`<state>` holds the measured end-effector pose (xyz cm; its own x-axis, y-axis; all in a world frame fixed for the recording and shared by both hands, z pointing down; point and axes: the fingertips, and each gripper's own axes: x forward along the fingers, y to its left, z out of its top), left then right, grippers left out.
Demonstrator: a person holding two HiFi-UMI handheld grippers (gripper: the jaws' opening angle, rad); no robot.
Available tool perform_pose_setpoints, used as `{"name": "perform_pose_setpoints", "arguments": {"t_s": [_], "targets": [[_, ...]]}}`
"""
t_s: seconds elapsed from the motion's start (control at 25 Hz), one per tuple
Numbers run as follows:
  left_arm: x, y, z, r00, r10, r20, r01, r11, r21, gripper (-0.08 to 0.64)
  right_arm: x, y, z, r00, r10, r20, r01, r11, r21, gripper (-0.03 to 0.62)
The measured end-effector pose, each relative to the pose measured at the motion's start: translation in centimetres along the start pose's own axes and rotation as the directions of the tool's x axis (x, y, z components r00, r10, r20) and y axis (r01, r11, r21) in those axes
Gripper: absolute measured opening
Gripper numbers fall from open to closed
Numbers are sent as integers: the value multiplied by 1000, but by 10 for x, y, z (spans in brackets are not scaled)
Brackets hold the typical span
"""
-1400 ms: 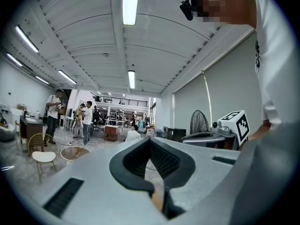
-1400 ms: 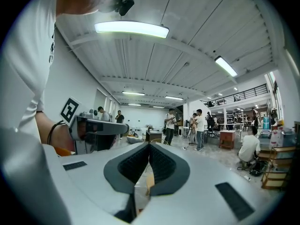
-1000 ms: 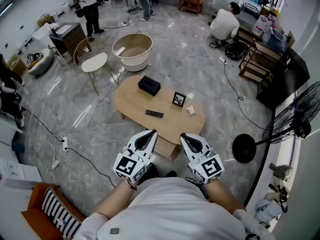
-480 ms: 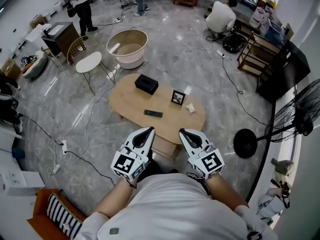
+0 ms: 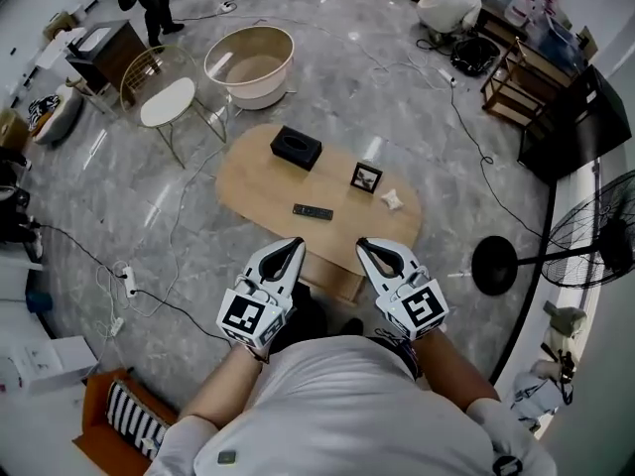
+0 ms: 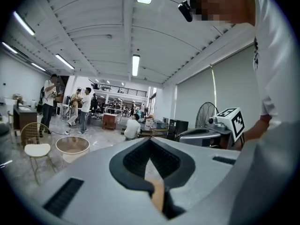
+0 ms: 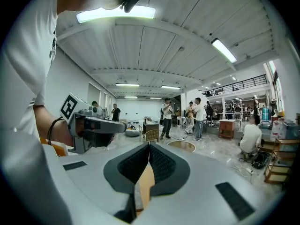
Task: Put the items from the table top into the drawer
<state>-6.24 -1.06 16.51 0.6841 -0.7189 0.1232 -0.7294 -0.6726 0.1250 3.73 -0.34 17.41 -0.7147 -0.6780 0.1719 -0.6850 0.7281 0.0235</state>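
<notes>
Just one remote (image 5: 313, 211), one table (image 5: 258, 181).

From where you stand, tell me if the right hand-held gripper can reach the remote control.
Probably not yet: the right hand-held gripper, shut, hangs near the body, above the low table. Nothing blocks the remote control.

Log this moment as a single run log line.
phase: before first pick | left gripper: shut, empty | right gripper: shut, empty | table: black box, frame, remote, white item, none gripped
</notes>
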Motion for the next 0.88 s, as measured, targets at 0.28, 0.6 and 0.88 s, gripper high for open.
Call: {"name": "perform_pose_setpoints", "arguments": {"t_s": [0.28, 0.6, 0.88], "targets": [[26, 71, -33, 998, 21, -64, -24, 999, -49, 9, 69, -24, -34, 995, 57, -82, -56, 998, 12, 28], [58, 138, -95, 987, 0, -162, -15, 996, -89, 9, 140, -38, -105, 955, 140, -263, -121, 989, 85, 52], [85, 176, -164, 975, -39, -221, 10, 991, -130, 9, 198, -59, -191, 921, 213, -327, -215, 976, 29, 152]]}}
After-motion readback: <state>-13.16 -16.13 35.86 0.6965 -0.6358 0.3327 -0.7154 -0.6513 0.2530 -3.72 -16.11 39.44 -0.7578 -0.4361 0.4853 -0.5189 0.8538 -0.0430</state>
